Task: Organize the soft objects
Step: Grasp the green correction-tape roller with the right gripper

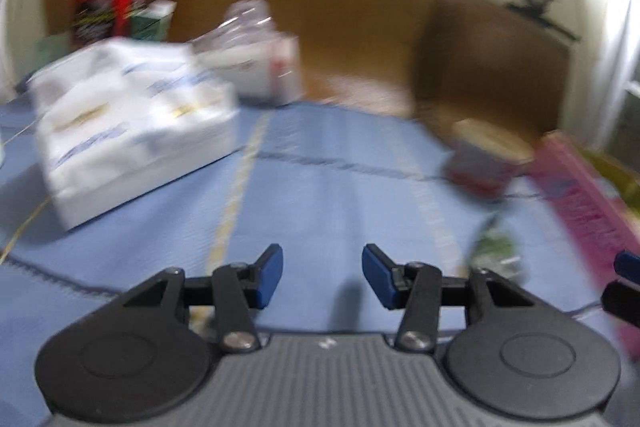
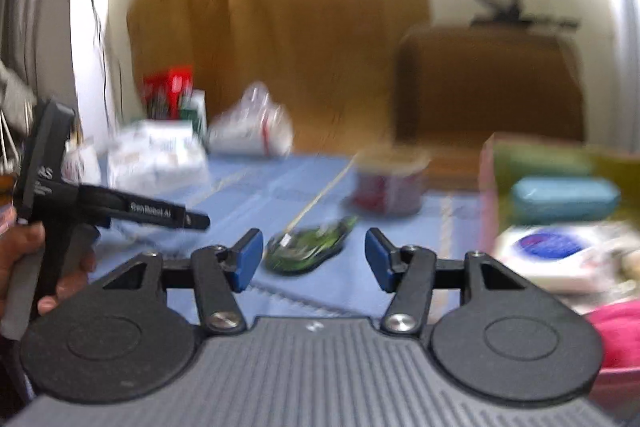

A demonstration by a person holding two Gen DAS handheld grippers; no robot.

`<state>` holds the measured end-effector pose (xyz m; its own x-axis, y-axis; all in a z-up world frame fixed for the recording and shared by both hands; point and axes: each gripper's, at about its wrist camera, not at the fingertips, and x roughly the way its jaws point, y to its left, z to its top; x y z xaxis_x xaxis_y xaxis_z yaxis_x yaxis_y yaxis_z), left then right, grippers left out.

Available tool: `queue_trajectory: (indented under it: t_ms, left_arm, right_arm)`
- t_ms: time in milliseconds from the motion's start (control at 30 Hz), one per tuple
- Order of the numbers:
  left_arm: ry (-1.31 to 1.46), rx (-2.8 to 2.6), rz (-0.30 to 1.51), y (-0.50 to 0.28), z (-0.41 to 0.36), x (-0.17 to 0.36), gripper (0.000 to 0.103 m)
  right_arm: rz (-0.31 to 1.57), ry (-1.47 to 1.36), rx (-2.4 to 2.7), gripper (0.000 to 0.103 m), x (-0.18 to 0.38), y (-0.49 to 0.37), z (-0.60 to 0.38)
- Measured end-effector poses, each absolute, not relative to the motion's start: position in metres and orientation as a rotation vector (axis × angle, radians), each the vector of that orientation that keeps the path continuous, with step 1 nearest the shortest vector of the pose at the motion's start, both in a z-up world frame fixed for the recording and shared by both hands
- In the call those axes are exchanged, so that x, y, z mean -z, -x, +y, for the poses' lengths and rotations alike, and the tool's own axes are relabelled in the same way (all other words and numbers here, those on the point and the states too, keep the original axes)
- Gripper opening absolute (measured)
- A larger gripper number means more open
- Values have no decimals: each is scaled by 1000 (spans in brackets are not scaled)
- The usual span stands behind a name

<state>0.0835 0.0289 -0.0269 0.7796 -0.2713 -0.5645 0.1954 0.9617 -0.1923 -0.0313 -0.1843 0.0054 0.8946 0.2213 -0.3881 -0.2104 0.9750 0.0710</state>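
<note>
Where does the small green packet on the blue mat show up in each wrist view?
Left wrist: the green packet lies low right, just right of the open left gripper, blurred.
Right wrist: the green packet lies at centre, between the fingers of the open right gripper, on the blue mat.
Shared landmark: the red tub, beyond the packet in both.

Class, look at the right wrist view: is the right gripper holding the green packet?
No: the right gripper is open and empty, and the green packet lies on the blue cloth beyond its fingertips.
</note>
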Motion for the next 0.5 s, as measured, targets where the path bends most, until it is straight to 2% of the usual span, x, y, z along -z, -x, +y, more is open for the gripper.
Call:
queue_trajectory:
  t_ms: [33, 133, 167, 333, 400, 500]
  left_arm:
    - [157, 258, 627, -84, 34, 27, 47]
    - [178, 262, 625, -85, 36, 29, 45]
    - [178, 268, 617, -85, 36, 29, 45]
    - [189, 265, 598, -85, 36, 29, 45]
    - [180, 265, 595, -85, 34, 29, 45]
    - [163, 272, 581, -80, 33, 27, 46]
  right_arm:
    - [446, -35, -226, 62, 1, 19, -178]
    - [542, -82, -211, 82, 12, -16, -169]
    - [549, -96, -205, 86, 14, -24, -168]
    - [591, -106, -166, 86, 17, -58, -161]
    - [586, -78, -171, 69, 18, -58, -157]
    - [584, -63, -216, 68, 18, -52, -157]
